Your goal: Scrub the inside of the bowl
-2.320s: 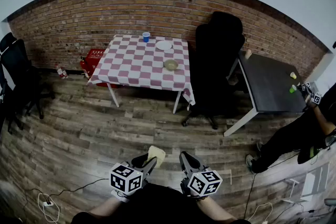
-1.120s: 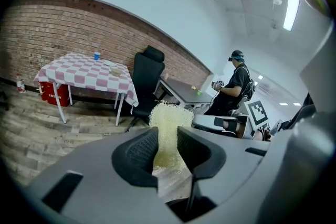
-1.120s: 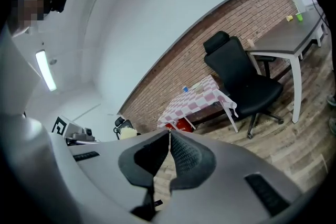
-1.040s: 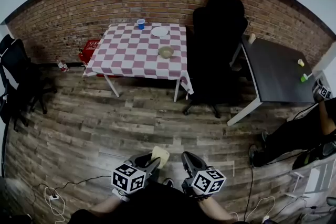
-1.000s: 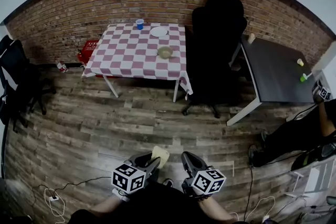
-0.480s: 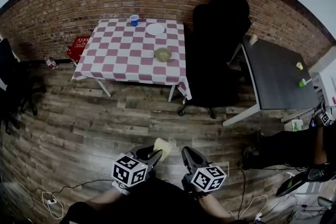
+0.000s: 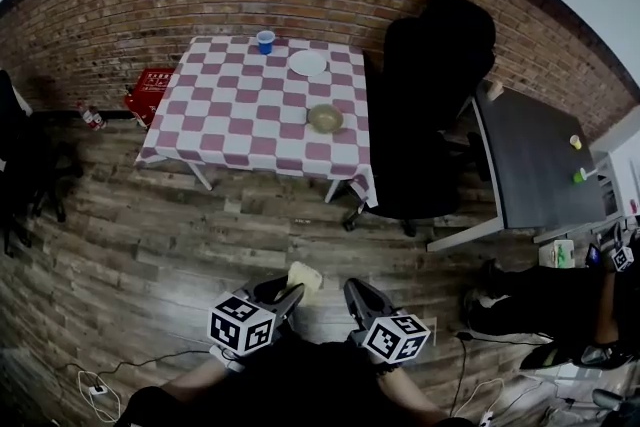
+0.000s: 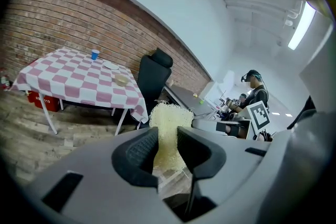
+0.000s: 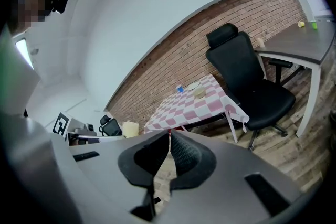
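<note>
The left gripper (image 8: 167, 136) has its jaws clamped on a pale yellow scrubbing sponge (image 8: 169, 119). The sponge stands up between the pads and pokes out past their tips. The right gripper (image 9: 168, 140) has its jaws closed on each other with nothing between them. In the head view the two grippers sit side by side, low and close to the person's body.

Just ahead of the jaws and under them is only wooden floor (image 7: 200, 225). The bowl (image 7: 325, 118) is far ahead of both pairs of jaws, roughly in line with the gap between the two grippers. It stands on a table with a red-and-white checked cloth (image 7: 240, 115), towards the cloth's right side. Beyond the bowl, nearer the brick wall, are a white plate (image 7: 308, 63) and a blue cup (image 7: 265, 41). Ahead and to the right of the right jaws is a black office chair (image 7: 430, 115), with a dark desk (image 7: 530, 165) further right.

As I judge it, only the first part is done: the scrubbing tool is gripped. The scrubbing itself has not started, since sponge and bowl are well apart and the bowl looks untouched. The grippers have yet to reach the table, and the free right gripper will probably steady the bowl. The sponge then has to go inside and work round the inner wall. From this far off I cannot tell whether the bowl is dirty or clean.
</note>
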The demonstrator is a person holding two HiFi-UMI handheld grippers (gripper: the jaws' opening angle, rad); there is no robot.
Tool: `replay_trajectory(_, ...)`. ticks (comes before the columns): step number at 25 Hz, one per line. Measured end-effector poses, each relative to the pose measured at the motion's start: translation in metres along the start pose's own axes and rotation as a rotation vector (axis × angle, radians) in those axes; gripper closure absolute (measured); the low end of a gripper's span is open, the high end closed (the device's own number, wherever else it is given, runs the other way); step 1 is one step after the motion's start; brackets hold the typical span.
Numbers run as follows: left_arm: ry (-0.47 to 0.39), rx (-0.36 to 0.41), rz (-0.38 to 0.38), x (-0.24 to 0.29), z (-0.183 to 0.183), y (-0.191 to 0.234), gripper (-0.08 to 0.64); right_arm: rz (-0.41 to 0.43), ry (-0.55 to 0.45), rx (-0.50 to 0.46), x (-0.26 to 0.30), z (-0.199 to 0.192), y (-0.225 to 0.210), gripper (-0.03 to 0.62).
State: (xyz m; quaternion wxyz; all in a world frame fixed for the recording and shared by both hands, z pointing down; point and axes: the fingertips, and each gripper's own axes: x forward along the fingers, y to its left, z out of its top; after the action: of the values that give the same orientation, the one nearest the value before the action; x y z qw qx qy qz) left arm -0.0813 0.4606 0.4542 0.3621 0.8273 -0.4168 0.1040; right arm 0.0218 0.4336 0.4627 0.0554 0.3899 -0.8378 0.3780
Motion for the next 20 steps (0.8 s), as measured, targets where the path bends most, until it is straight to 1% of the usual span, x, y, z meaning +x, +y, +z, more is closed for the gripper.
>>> replay_trajectory(4, 0.003, -0.047, 0.014, -0.003, 0.003, 0.025, 0.445, 0.003, 0.030, 0.008, 0.022, 0.000, 0.005, 0.560)
replay_trajectory(8, 0.020, -0.071, 0.004, 0.005, 0.005, 0.034, 0.445, -0.015, 0.053, 0.019, 0.033, 0.000, 0.000, 0.560)
replay_trajectory(12, 0.043, -0.085, -0.006, 0.025, 0.009, 0.040, 0.445, -0.023, 0.074, 0.045, 0.045, 0.004, -0.015, 0.560)
replay_trajectory(16, 0.041, -0.108, 0.028, 0.045, 0.025, 0.055, 0.445, -0.005, 0.095, 0.058, 0.067, 0.022, -0.034, 0.560)
replay_trajectory(20, 0.016, -0.118, 0.072, 0.070, 0.057, 0.068, 0.445, 0.032, 0.120, 0.037, 0.094, 0.055, -0.053, 0.560)
